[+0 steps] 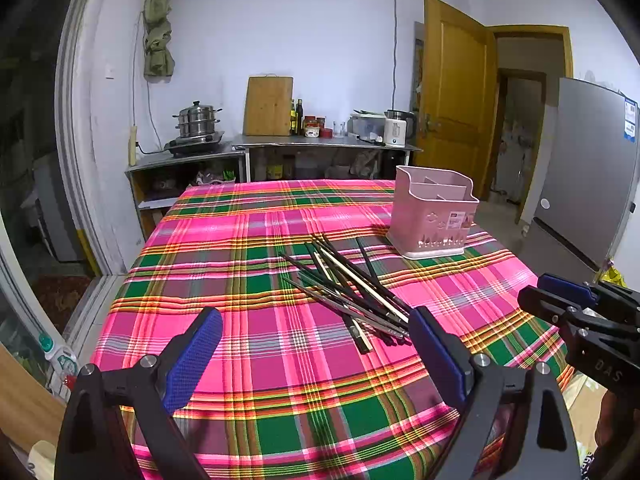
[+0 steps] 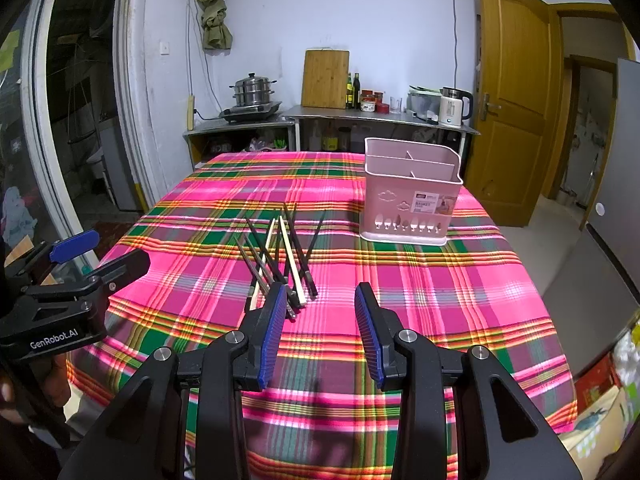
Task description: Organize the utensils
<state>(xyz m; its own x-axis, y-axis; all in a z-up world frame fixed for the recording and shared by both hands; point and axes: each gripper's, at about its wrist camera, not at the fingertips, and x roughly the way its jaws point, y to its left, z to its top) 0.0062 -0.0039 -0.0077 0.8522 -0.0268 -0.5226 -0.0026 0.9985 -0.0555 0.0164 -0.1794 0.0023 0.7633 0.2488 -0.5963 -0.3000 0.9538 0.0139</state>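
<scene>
A loose pile of chopsticks [image 2: 280, 258] lies on the pink, green and yellow plaid tablecloth [image 2: 420, 280] near the middle of the table, mostly dark sticks with a couple of pale ones crossed among them, their near ends fanned toward the cameras. Beyond the pile and to its right stands a pink plastic utensil holder [image 2: 408, 196], upright, with inner dividers and a printed label on its front; it is apart from the sticks, with bare cloth between them. The right gripper [image 2: 322, 300] hovers over the near part of the table with its blue-padded jaws spread apart and nothing between them, its left finger just in front of the near ends of the pile. The left gripper [image 1: 316, 334] is held low over the cloth on the pile's left side, jaws spread wide and empty, and its right pad overlaps the near tips of the sticks in its own view. Each gripper shows at the edge of the other's view. Behind the table a steel counter [image 2: 384, 118] carries a wooden cutting board [image 2: 325, 79] leaning on the wall, bottles and jars, and a white kettle [image 2: 454, 106], with a stacked steamer pot [image 2: 254, 90] on a burner to the left. A wooden door [image 2: 516, 92] stands open at the right
</scene>
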